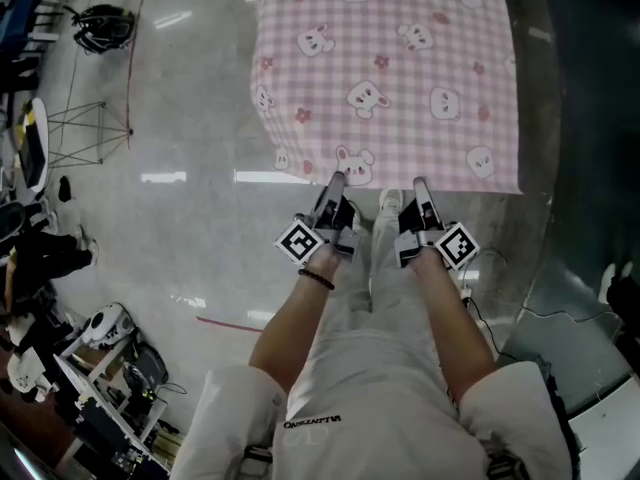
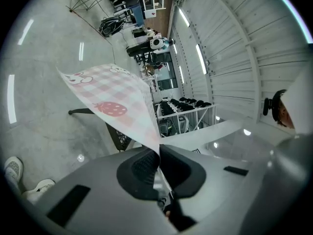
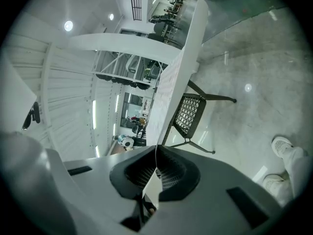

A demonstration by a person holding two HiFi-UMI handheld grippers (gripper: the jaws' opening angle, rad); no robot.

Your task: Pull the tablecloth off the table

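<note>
Your forearms (image 1: 300, 318) reach forward and down in the head view, each ending in a gripper at the near hem of the tablecloth (image 1: 390, 78).

**State of the cloth.** The pink checked tablecloth, printed with rabbits, lies spread flat over the table. The table top itself is hidden beneath it. The near hem hangs over the edge facing you, above the grey floor (image 1: 190, 168).

**State of the tongs.**
- The left gripper (image 1: 337, 183) is pressed together on the hem. Its own view shows the cloth running out from between the closed jaws.
- The right gripper (image 1: 420, 185) is likewise pinching the hem. Its own view shows the thin edge of cloth caught between the jaws.
- The two grips sit near each other, around the middle of the near edge.

**Step in hand.** Judged from these positions, both grips are set and the pull is the working step, with the cloth lying on the table.

**Next move.**
1. Keep both pinches firm.
2. Draw both grippers back toward your body together, so that the cloth slides off evenly and does not skew.
3. Mind your feet, which stand just below the hem.
</note>
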